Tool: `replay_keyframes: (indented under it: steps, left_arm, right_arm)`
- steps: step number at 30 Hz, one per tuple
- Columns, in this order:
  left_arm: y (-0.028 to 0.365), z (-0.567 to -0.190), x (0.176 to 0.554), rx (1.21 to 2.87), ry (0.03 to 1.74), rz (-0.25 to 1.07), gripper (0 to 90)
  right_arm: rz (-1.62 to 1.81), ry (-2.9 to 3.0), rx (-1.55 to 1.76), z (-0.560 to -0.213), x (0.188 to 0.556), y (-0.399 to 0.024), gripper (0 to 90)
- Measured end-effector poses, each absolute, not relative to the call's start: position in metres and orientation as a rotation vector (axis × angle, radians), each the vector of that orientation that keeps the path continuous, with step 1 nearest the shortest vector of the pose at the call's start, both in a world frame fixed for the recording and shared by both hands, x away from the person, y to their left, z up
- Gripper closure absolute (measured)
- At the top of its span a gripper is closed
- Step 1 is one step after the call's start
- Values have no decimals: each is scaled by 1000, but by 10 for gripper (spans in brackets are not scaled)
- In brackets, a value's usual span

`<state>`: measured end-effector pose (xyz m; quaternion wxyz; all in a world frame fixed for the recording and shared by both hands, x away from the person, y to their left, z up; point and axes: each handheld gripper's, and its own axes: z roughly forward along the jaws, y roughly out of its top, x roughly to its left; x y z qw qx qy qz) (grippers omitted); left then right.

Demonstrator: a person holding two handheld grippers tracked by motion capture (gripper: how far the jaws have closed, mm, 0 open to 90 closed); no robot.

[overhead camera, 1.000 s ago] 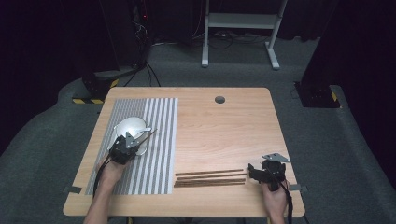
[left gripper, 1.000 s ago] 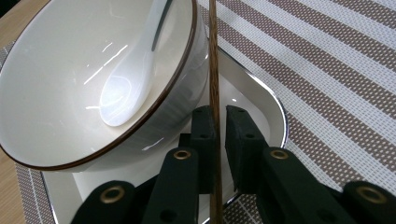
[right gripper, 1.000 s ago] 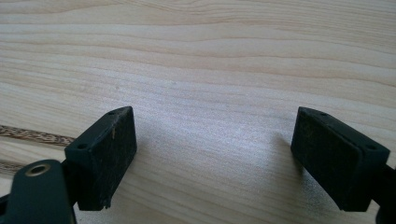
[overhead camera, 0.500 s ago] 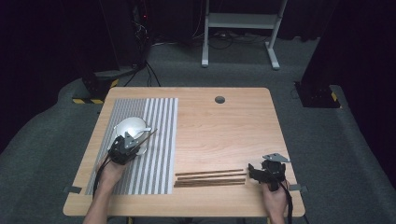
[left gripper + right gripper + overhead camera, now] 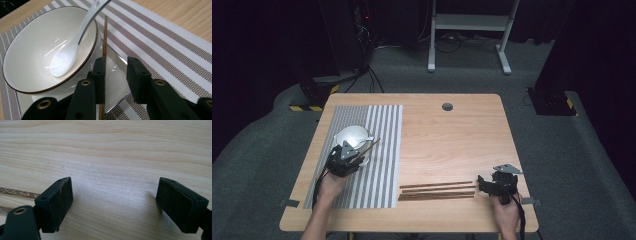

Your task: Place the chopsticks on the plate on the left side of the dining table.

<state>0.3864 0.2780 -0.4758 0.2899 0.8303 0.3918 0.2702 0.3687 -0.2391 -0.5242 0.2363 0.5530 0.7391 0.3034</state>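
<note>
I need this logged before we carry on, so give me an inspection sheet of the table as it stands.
Surface: wooden table, striped placemat on its left half.
Job's things: white bowl with spoon in it, on a square plate; one chopstick lying across the plate beside the bowl; three loose chopsticks on the bare wood.
Clutter: nothing seen.
Tools: left tool has just been opening, the chopstick between its jaws; right tool open over bare wood.
Cables: left cable and right cable trail along the wrists.
Surroundings: dark room, grey floor, white frame behind.
</note>
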Motion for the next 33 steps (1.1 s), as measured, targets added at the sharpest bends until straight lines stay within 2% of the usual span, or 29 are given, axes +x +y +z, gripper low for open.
replay_keyframes:
  steps: [15,19,33]
  left_arm:
    - [268,-468,378,2186,1011,656,609]
    - [264,-467,376,2161,1012,620,564]
    - [233,-465,369,2132,908,532,524]
  right_arm:
    - [832,2027,1515,-524,369,-239,137]
    - [831,2028,1515,-524,369,-239,138]
    - [832,2027,1515,-524,369,-239,138]
